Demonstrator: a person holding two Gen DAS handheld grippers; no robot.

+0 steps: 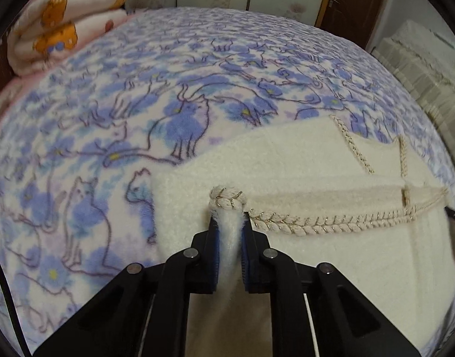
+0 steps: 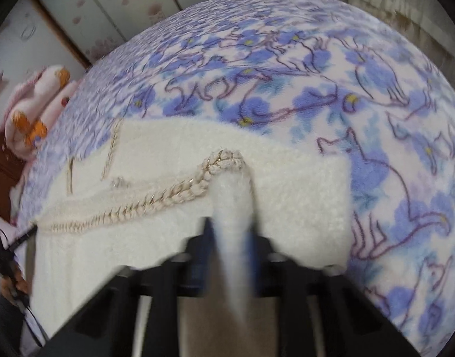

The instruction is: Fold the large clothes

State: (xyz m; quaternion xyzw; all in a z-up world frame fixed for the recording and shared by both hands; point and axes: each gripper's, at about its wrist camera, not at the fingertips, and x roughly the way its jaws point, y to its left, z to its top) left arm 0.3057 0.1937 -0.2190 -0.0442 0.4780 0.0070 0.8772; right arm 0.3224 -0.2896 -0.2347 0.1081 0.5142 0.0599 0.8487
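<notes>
A cream fleece garment (image 1: 301,160) with braided rope trim (image 1: 304,223) lies on the bed, partly folded over itself. My left gripper (image 1: 229,223) is shut on a pinched ridge of its trimmed edge, the white pile squeezed between the blue pads. In the right wrist view the same garment (image 2: 173,145) spreads to the left, and my right gripper (image 2: 231,226), blurred, is shut on another fold of the edge where the trim (image 2: 179,190) bends.
A fleece blanket with a blue and purple cat print (image 1: 167,95) covers the bed. Rolled pink bedding with orange figures (image 1: 57,23) sits at the far left corner. A covered piece of furniture (image 1: 420,68) stands at the right, wardrobe doors behind.
</notes>
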